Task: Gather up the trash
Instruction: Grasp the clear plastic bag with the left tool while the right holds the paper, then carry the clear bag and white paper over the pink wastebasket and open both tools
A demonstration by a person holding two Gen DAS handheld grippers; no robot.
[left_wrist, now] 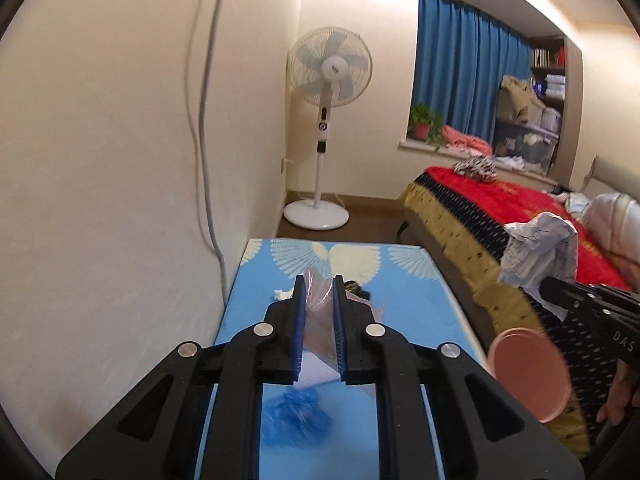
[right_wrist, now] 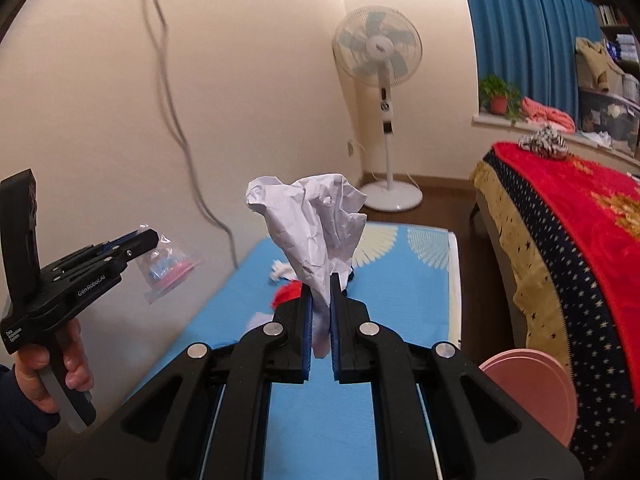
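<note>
My left gripper [left_wrist: 319, 284] is shut on a clear plastic zip bag [left_wrist: 318, 320] and holds it above the blue table [left_wrist: 404, 280]; the bag also shows in the right wrist view [right_wrist: 166, 266], hanging from the left gripper [right_wrist: 150, 236]. My right gripper [right_wrist: 320, 280] is shut on a crumpled white paper [right_wrist: 316, 220], held above the table [right_wrist: 400, 280]; the paper also shows in the left wrist view [left_wrist: 540, 252]. A blue fluffy scrap [left_wrist: 296, 416], a small white scrap [left_wrist: 282, 294], a dark scrap [left_wrist: 356, 288] and a red scrap [right_wrist: 286, 294] lie on the table.
A pink round bin [left_wrist: 528, 372] stands right of the table, also in the right wrist view [right_wrist: 532, 392]. A bed with a red blanket [left_wrist: 500, 216] lies to the right. A white standing fan [left_wrist: 328, 120] stands beyond the table. A wall with a cable [left_wrist: 204, 120] runs on the left.
</note>
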